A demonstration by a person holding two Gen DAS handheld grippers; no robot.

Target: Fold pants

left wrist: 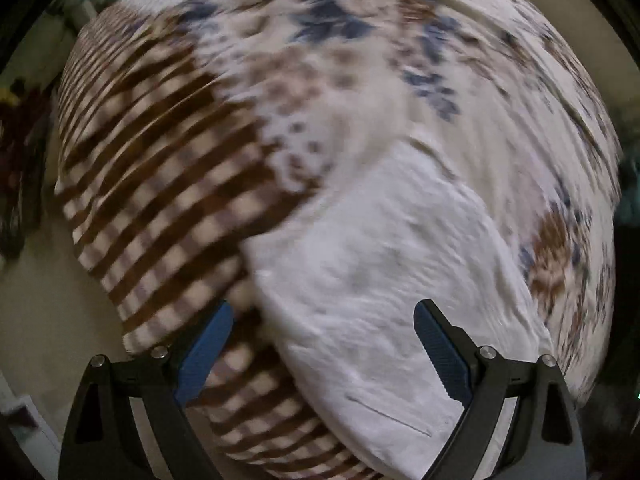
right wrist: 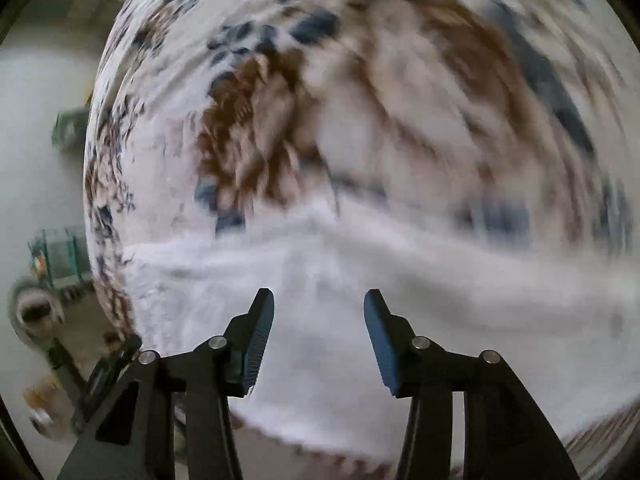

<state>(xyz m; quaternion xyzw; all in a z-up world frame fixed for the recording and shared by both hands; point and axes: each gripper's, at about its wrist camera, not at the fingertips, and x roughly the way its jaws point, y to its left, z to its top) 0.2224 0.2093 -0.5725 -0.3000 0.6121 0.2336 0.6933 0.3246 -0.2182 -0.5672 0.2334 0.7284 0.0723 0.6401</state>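
White pants [left wrist: 380, 280] lie flat on a bed, running from the lower middle of the left wrist view up toward the centre; a slit pocket shows near the bottom. My left gripper [left wrist: 323, 320] is open and empty, hovering over the near end of the pants. In the right wrist view the same white pants [right wrist: 360, 280] spread across the lower half. My right gripper [right wrist: 319, 308] is open and empty above them. Both views are motion-blurred.
The bed wears a floral sheet [left wrist: 400, 60] in white, brown and blue. A brown checked blanket [left wrist: 160, 180] lies left of the pants. Floor and blurred furniture [right wrist: 52, 264] show beyond the bed's left edge.
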